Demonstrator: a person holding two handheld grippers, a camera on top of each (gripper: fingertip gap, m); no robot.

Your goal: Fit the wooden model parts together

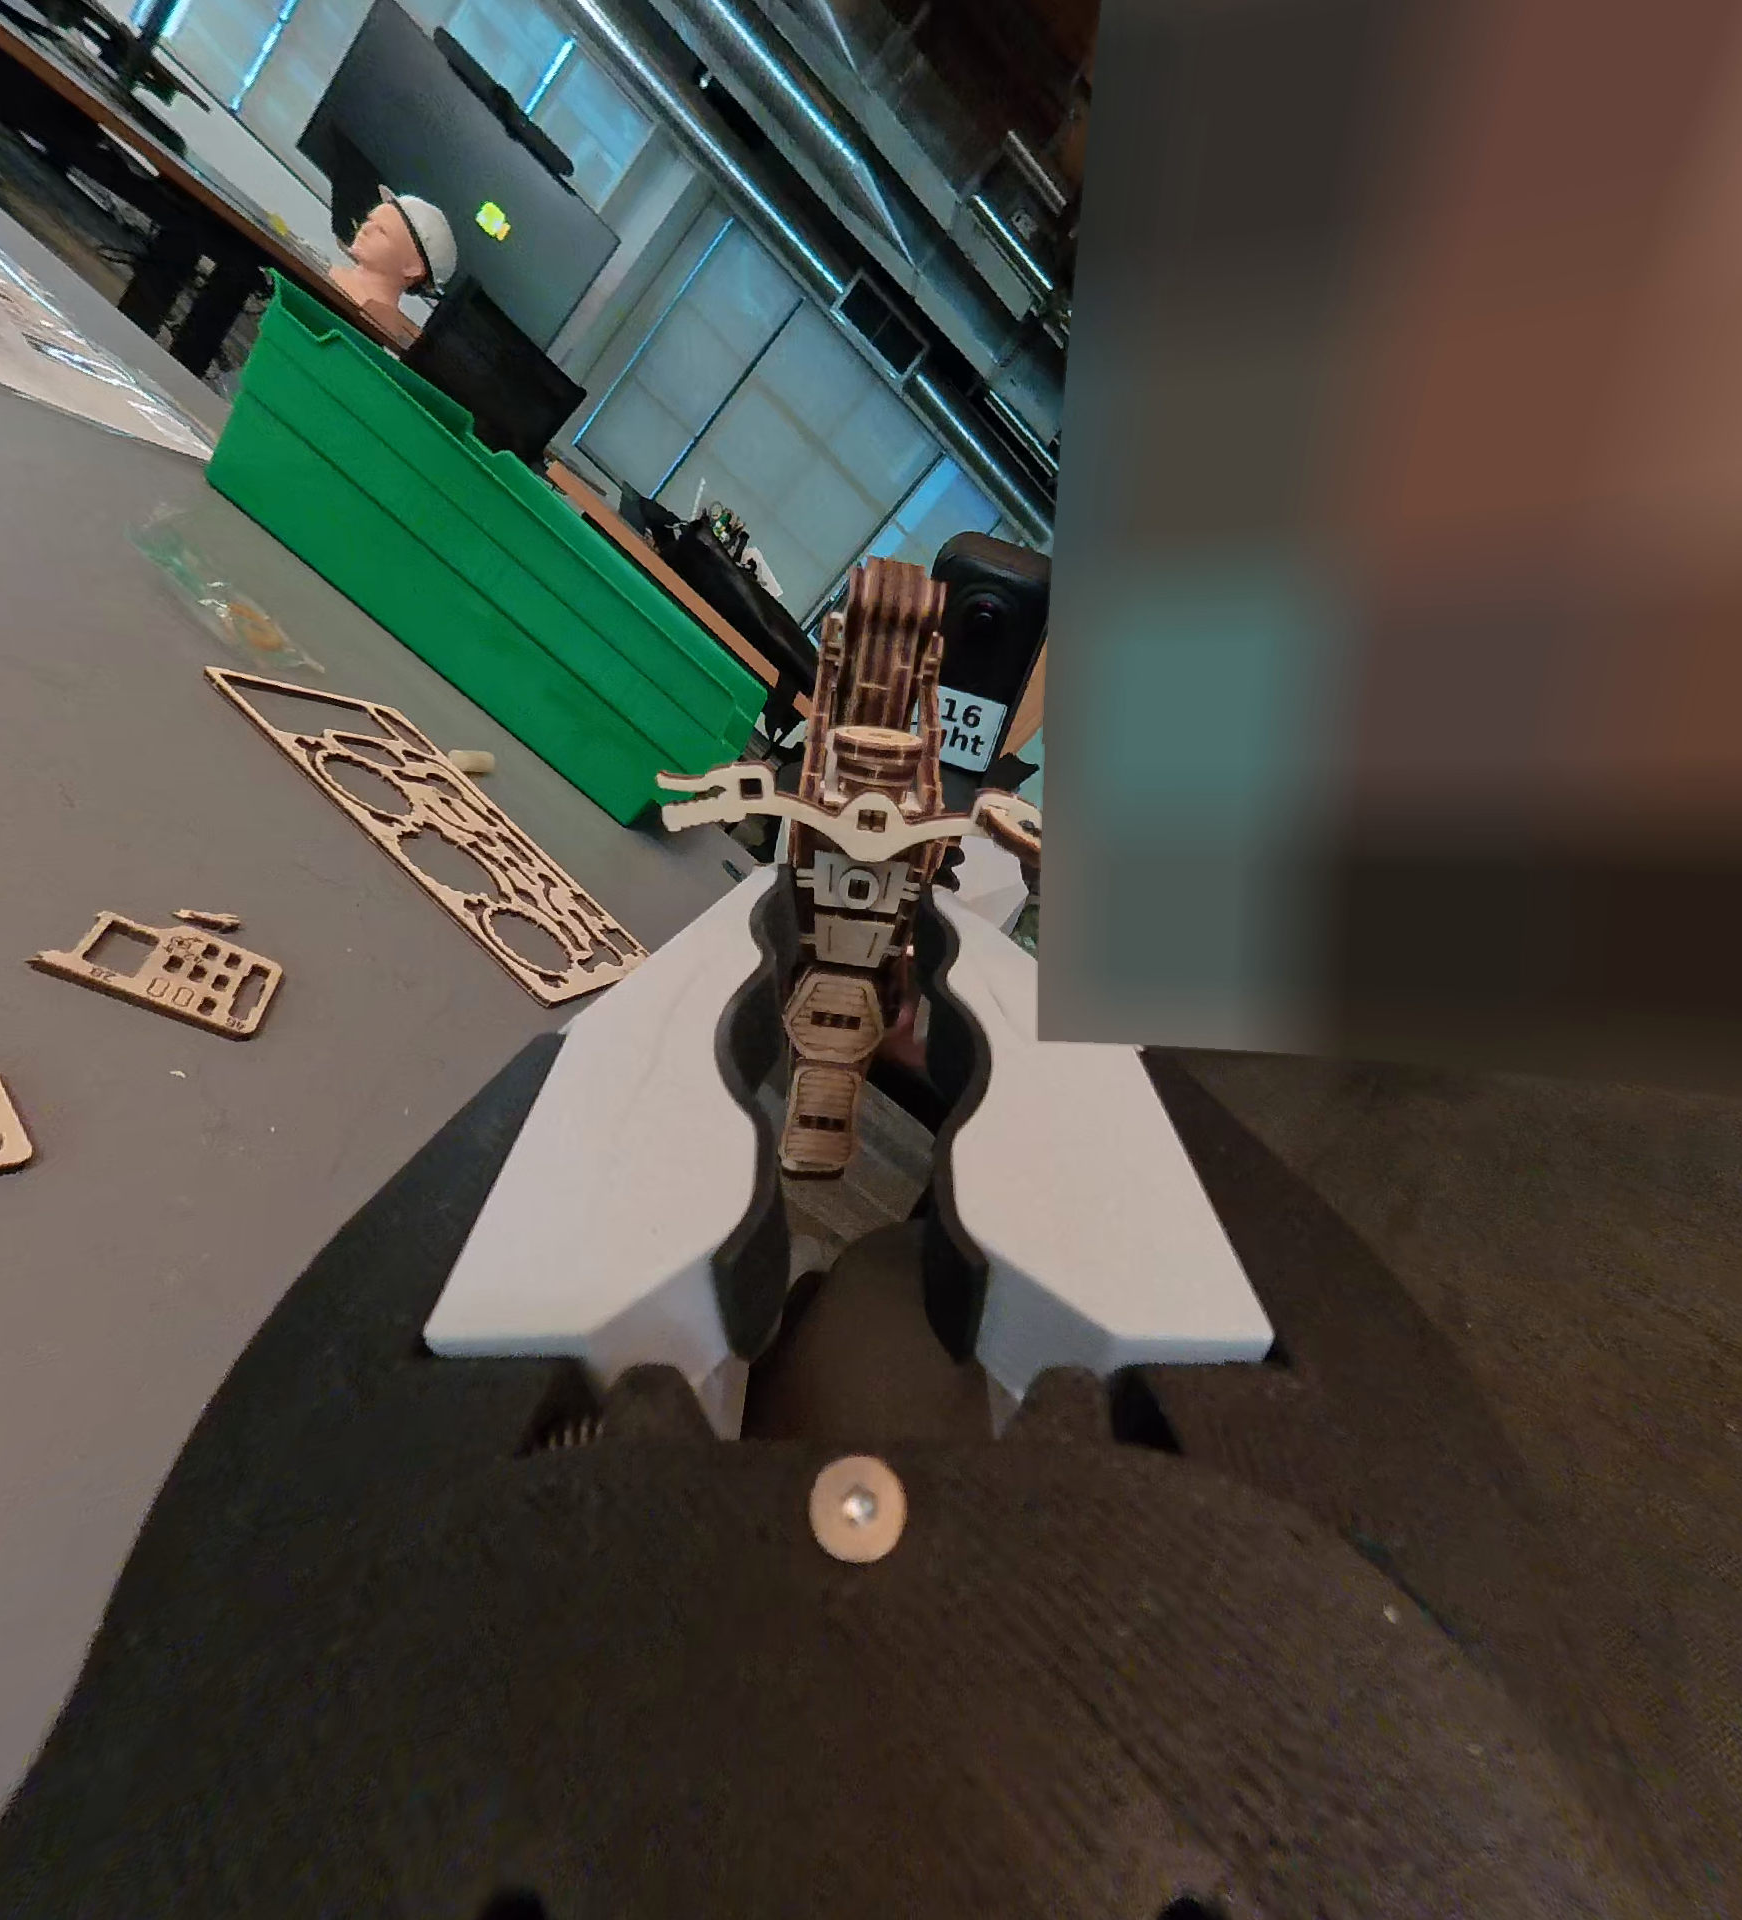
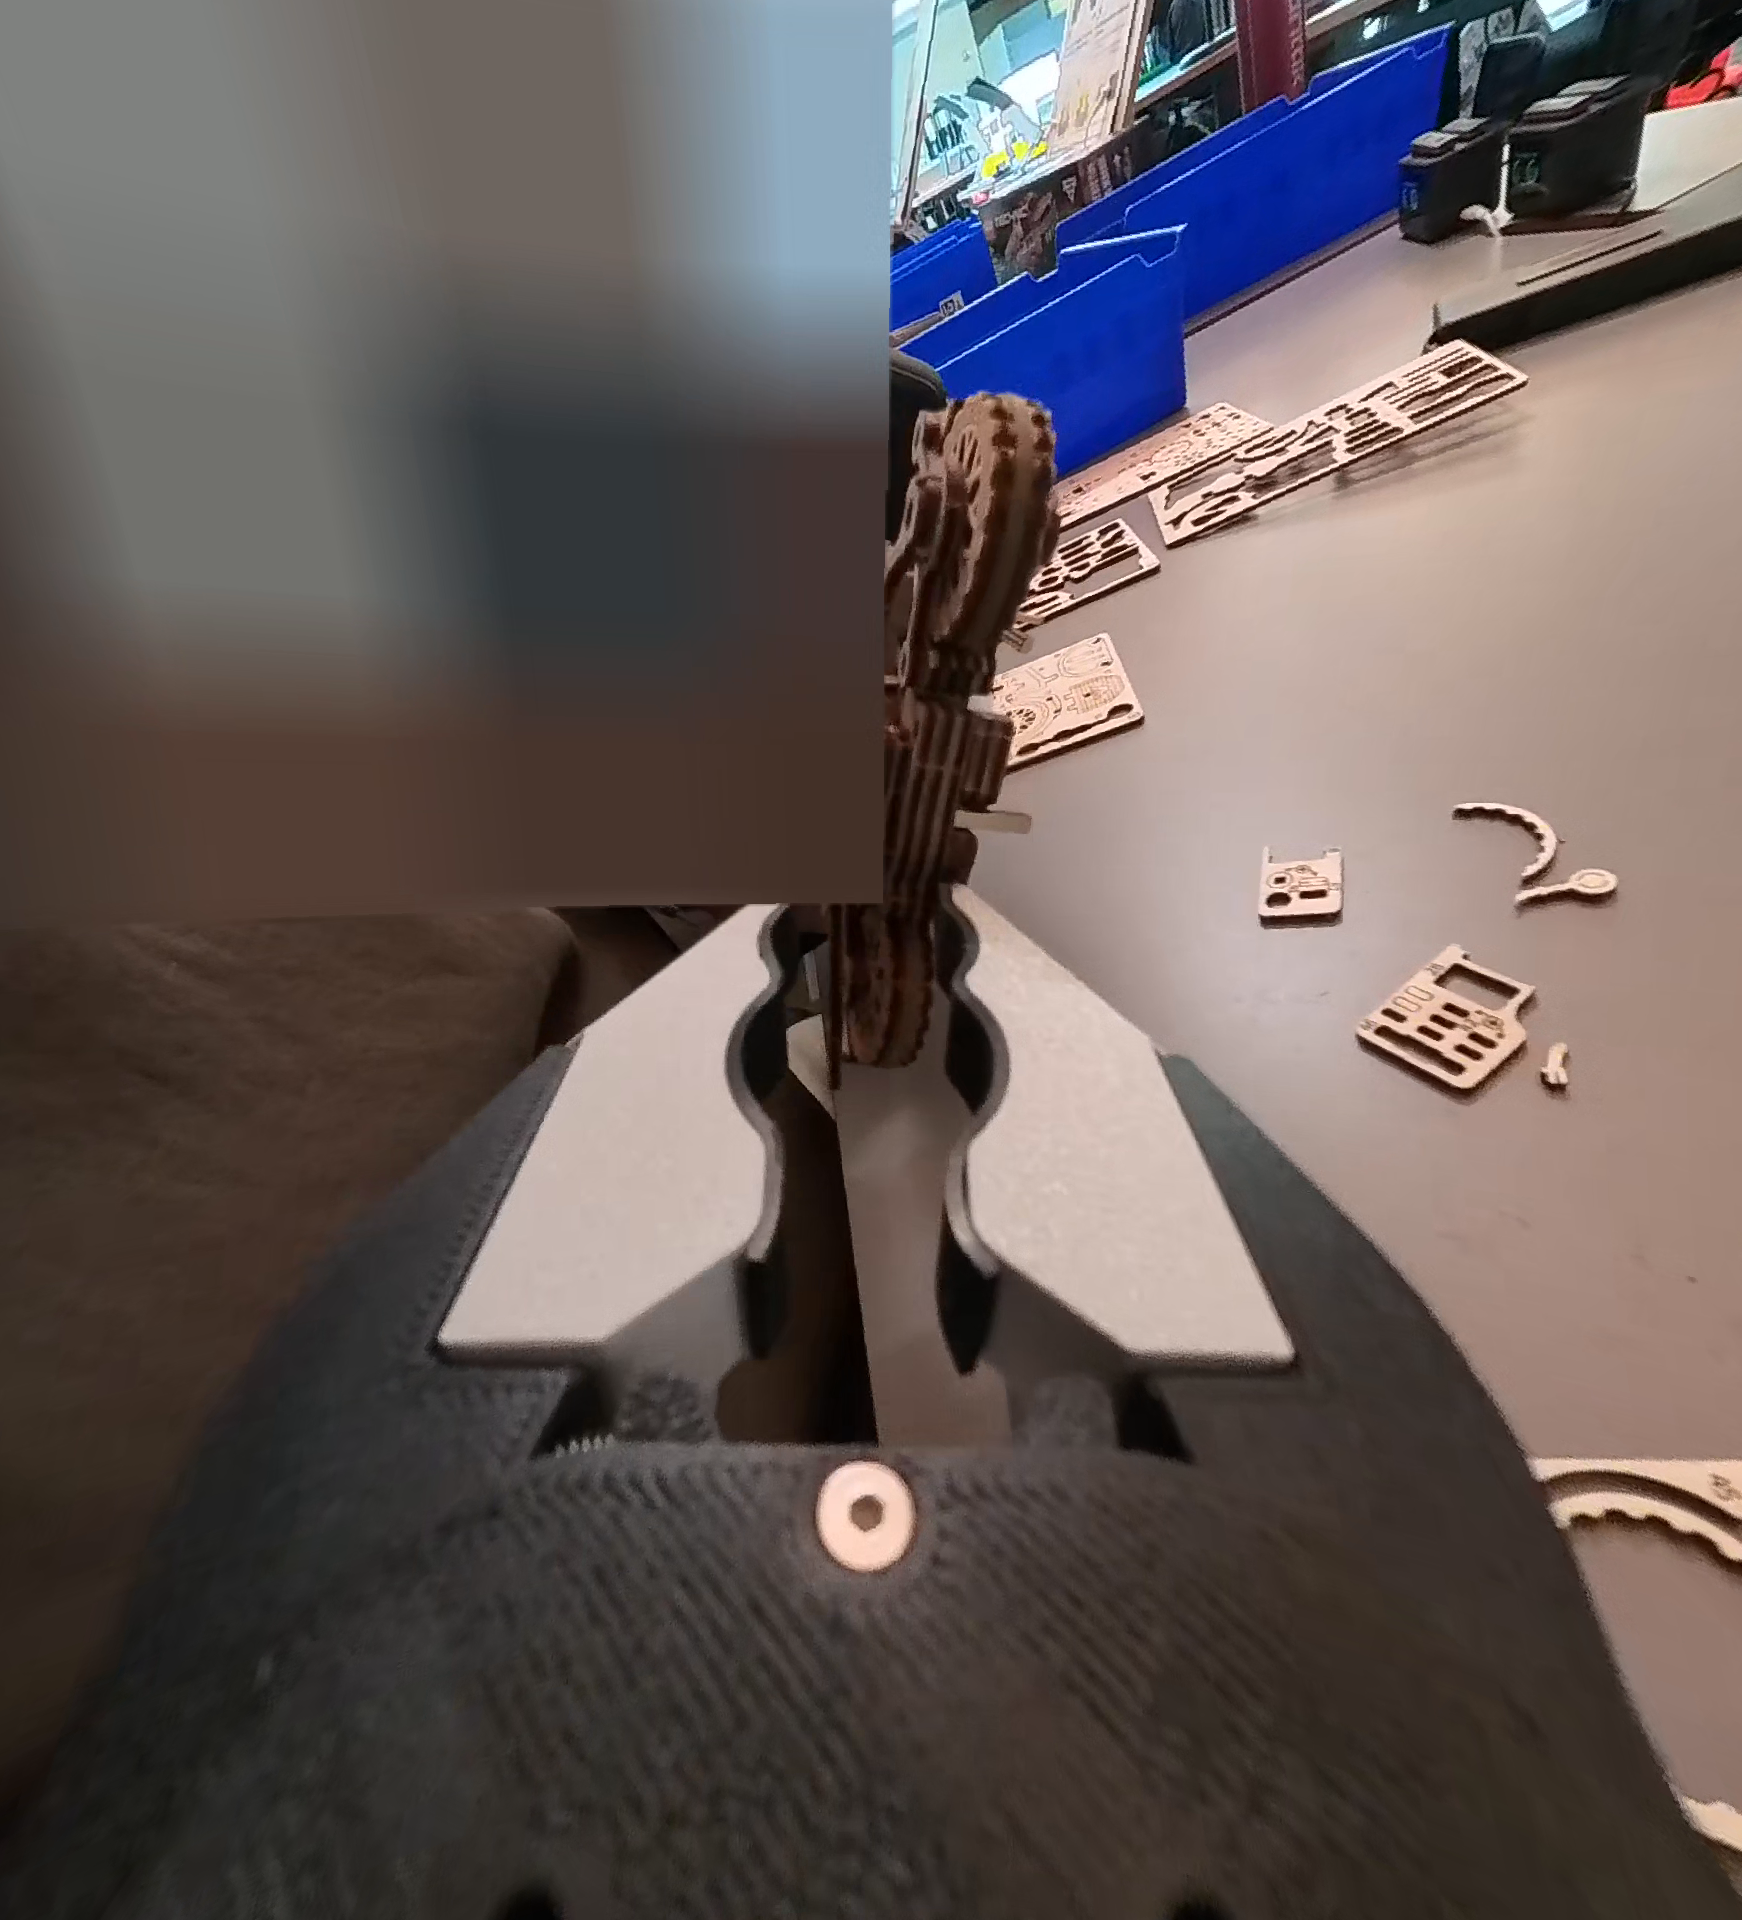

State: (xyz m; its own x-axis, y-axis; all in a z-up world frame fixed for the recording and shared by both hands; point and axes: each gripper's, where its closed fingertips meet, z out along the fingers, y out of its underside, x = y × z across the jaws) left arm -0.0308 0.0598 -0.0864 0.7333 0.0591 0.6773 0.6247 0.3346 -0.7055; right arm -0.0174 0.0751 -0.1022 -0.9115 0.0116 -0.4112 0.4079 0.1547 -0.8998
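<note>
A wooden motorcycle model stands upright between my two grippers, lifted off the grey table. In the left wrist view I see its pale handlebars, tank and seat from above. My left gripper is shut on its body. In the right wrist view the model rises from my right gripper, which is shut on its lower toothed wheel; a second wheel is at the top. The right gripper's camera shows just behind the model. A blurred patch hides part of each view.
A green bin stands at the back left, and blue bins at the back right. Punched-out wooden sheets, small frames and loose curved pieces lie on the table. Another sheet lies near my right gripper. Both grippers' tips are close together, under 4 cm apart.
</note>
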